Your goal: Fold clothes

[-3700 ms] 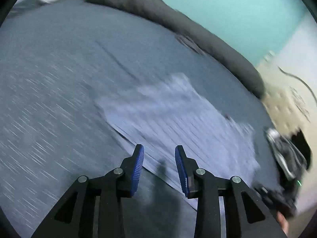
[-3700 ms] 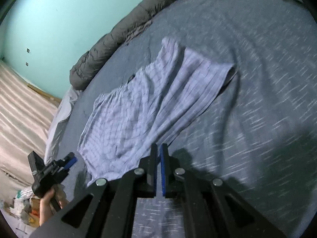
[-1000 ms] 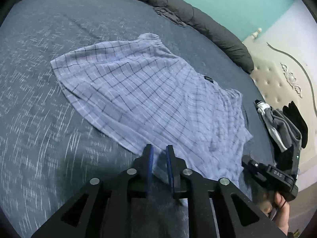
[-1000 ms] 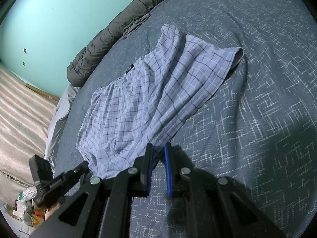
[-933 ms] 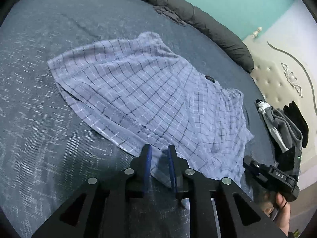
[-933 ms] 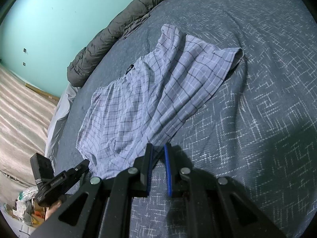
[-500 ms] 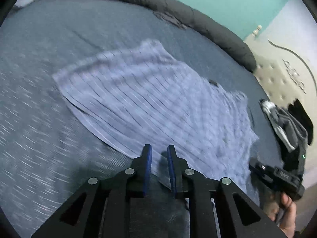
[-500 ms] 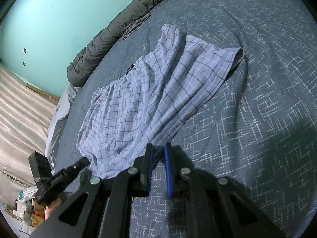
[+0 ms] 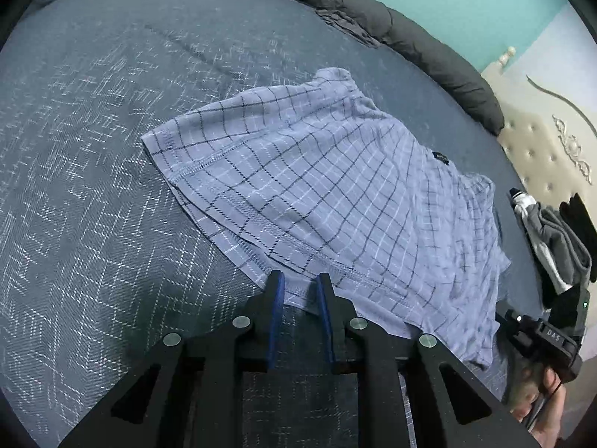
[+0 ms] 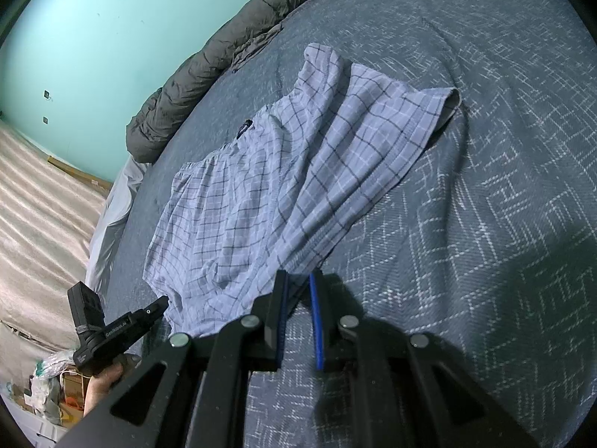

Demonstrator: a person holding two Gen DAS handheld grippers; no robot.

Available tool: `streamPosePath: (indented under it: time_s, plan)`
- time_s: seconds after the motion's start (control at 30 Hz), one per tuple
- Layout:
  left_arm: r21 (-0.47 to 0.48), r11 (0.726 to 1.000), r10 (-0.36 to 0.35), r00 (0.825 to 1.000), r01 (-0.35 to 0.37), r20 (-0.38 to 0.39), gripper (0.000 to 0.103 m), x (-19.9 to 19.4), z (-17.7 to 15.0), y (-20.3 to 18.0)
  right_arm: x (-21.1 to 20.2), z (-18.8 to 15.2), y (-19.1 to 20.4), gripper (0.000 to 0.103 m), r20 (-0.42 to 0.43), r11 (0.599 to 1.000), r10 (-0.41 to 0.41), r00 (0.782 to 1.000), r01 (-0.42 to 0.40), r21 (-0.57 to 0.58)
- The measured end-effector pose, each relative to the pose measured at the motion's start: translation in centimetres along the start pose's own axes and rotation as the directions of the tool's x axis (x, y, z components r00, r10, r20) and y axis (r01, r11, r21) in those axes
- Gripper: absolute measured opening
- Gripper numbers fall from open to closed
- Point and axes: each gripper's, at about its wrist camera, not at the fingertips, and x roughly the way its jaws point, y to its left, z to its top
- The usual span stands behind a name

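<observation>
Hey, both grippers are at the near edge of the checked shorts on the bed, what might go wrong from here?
1. The left gripper stands slightly open at the hem of the pale blue checked shorts, where layers overlap; it may catch only one.
2. The right gripper, also slightly open, could pinch the dark blue patterned bedspread along with the cloth.
3. The shorts already lie rumpled, so a fold may lock in creases.

Dim indoor light, fisheye-bent edges, dark vignette corners, mostly sharp focus
</observation>
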Motion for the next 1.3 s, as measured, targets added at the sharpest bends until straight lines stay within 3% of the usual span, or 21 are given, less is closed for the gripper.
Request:
streamPosePath:
  time_s: [0.17,0.27,0.4,0.67,0.7,0.8,1.3]
  plan:
    - [-0.024,0.999,-0.022,1.0,0.021,-0.006,0.019,0.0,0.3,0.5,0.0,0.0,0.1,0.011,-0.001,1.0,0.001,1.0,-0.001,0.003]
    - [-0.072,0.997,-0.029,0.999,0.03,0.015,0.02,-0.2,0.6,1.5,0.1,-0.1,0.2,0.011,0.0,1.0,0.001,1.0,-0.001,0.004]
    - [-0.059,0.998,0.011,0.997,-0.007,0.074,0.02,-0.8,1.3,2.0,0.1,-0.2,0.4,0.011,-0.002,1.0,0.002,1.0,-0.002,0.002]
    - [-0.128,0.991,-0.022,0.994,0.035,0.104,0.019,-0.3,2.8,3.7,0.0,-0.2,0.3,0.011,-0.002,1.0,0.002,1.0,-0.002,0.005]
    - [-0.129,0.991,-0.024,0.994,0.037,0.103,0.018,-0.3,2.8,3.8,0.0,-0.2,0.3,0.011,-0.002,1.0,0.002,1.0,-0.002,0.004]
    - [-0.131,0.99,-0.034,0.995,0.047,0.099,0.002,-0.4,2.8,4.0,-0.1,-0.2,0.3,0.011,-0.002,1.0,0.002,1.0,-0.002,0.003]
    - [-0.127,0.99,-0.04,0.986,0.061,0.164,0.001,-5.3,2.7,4.3,0.0,-0.3,0.4,0.011,0.0,1.0,0.0,1.0,0.0,0.001]
